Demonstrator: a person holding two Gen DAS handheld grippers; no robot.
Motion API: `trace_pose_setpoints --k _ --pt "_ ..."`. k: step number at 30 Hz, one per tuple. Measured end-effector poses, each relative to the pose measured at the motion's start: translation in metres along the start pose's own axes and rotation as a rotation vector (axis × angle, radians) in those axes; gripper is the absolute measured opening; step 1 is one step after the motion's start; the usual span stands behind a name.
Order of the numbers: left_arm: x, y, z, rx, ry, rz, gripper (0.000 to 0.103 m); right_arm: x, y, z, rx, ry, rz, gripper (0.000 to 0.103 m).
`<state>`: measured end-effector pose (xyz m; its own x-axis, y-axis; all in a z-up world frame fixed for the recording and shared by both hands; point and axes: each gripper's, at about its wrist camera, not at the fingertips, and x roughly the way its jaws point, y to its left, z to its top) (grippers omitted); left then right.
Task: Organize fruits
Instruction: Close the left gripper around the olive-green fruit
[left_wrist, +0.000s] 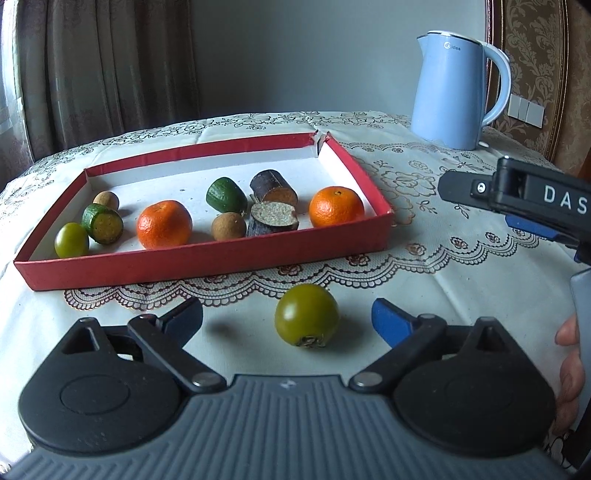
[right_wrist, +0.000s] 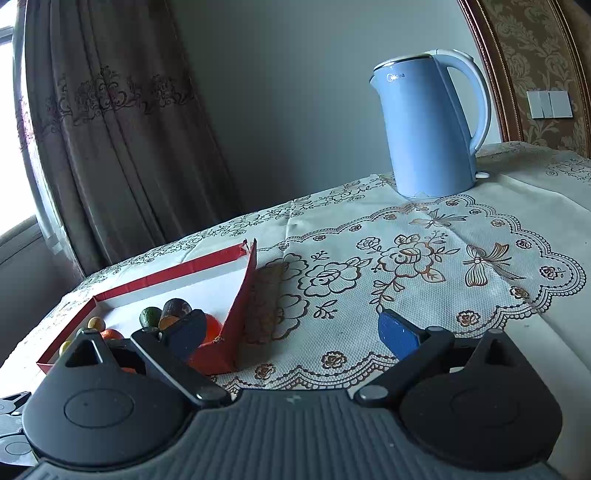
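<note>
A green round fruit (left_wrist: 306, 319) lies on the tablecloth in front of the red tray (left_wrist: 207, 266). It sits between the blue-padded fingers of my left gripper (left_wrist: 286, 314), which is open, with a gap on each side of the fruit. The white-floored tray holds two oranges (left_wrist: 164, 224) (left_wrist: 336, 206), another green fruit (left_wrist: 71, 240), cut green pieces (left_wrist: 102, 223), two brown longans (left_wrist: 228, 226) and dark purple pieces (left_wrist: 273, 188). My right gripper (right_wrist: 293, 328) stands open over the cloth right of the tray's corner (right_wrist: 236, 332), with nothing between its fingers.
A blue electric kettle (left_wrist: 452, 88) (right_wrist: 432, 125) stands at the back right of the table. The lace-patterned cloth (right_wrist: 424, 258) lies between it and the tray. Curtains hang behind on the left. A person's fingers (left_wrist: 569, 369) show at the right edge.
</note>
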<state>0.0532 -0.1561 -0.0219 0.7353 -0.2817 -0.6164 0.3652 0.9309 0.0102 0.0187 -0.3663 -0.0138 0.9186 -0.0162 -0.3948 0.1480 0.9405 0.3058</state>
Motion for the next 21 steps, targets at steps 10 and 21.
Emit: trace_pose_setpoints --k 10,21 --pt "-0.0004 -0.0018 -0.0012 0.005 -0.007 -0.012 0.079 0.0001 -0.0015 -0.0003 0.013 -0.002 0.002 0.1" --pt "-0.0064 -0.0005 -0.0046 0.004 -0.038 -0.029 0.052 0.0006 -0.0033 -0.0002 0.024 0.002 0.005 0.1"
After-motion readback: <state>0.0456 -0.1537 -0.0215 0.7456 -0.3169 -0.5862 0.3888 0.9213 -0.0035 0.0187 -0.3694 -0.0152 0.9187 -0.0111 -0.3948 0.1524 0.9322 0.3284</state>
